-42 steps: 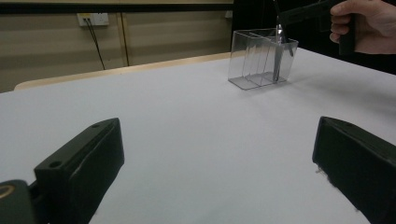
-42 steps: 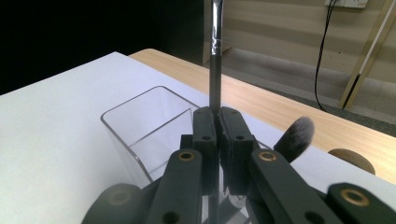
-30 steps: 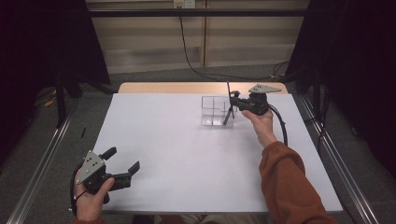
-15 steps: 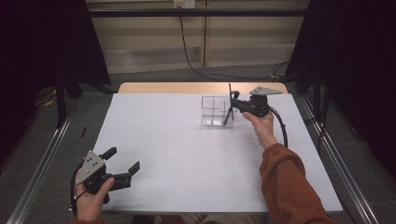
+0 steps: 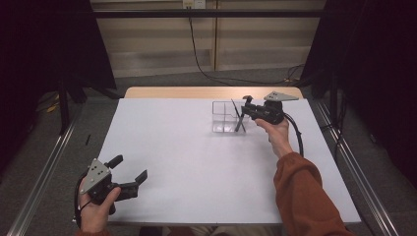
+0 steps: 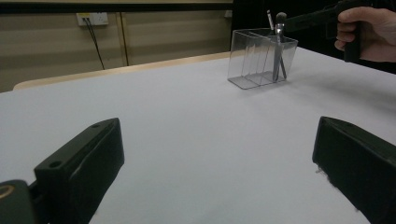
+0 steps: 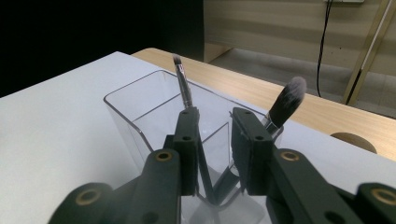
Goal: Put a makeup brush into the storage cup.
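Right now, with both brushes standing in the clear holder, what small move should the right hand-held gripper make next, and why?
Probably draw the right hand-held gripper straight back from the holder. Its jaws have just been opening, with a gap between them at the holder's rim, and both the thin brush and the fluffy brush lean inside, apparently free.

I see a clear organizer [image 5: 225,117], divided into compartments, standing upright toward the table's far right. Two makeup brushes lean in its near end compartment, crossing low down: a thin brush [image 7: 183,88] with a small tip, and a thicker brush [image 7: 285,103] with a fluffy pale-tipped head.
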Demonstrator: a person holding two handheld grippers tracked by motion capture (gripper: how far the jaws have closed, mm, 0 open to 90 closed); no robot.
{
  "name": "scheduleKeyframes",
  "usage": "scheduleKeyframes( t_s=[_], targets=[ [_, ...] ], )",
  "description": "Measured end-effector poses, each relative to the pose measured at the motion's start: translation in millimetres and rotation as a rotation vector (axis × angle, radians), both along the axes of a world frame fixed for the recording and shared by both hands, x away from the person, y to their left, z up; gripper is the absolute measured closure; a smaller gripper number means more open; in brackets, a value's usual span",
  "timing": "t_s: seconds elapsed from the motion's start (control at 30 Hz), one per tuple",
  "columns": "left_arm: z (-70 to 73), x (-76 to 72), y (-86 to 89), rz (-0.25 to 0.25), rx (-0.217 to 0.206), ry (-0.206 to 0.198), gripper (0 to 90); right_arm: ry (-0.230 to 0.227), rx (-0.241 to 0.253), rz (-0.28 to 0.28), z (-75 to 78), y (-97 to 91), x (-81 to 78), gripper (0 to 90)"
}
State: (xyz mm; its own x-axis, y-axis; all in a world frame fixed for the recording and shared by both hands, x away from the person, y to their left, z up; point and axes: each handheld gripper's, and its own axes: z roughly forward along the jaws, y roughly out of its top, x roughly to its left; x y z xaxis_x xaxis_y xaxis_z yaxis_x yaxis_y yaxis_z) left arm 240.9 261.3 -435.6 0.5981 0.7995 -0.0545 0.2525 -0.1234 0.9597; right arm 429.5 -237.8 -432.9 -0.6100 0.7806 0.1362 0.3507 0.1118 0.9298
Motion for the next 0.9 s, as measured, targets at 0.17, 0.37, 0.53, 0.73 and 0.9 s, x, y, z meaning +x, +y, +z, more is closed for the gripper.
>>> scheduleKeyframes(
  t_s=[0.17,0.37,0.53,0.73,0.9],
  targets=[
    [0.0,1.7,-0.8,-0.001,0.0,0.0,2.2,-0.012,0.011,0.003,2.5,0.6,-3.2,54.8],
    [-0.6,5.4,-3.0,-0.005,0.001,0.003,2.2,-0.03,0.002,-0.01,3.0,2.0,-8.9,36.7],
    [-0.9,6.4,-2.6,-0.002,-0.004,0.007,2.2,-0.043,0.01,-0.012,3.6,1.2,-13.7,24.5],
    [-0.7,6.6,-2.4,0.002,-0.008,0.007,2.2,-0.011,0.019,0.0,2.8,2.5,-17.4,7.5],
    [-0.4,6.5,-2.5,-0.004,-0.002,0.004,2.2,-0.004,0.011,0.003,1.8,3.6,-21.8,1.7]
  ],
)
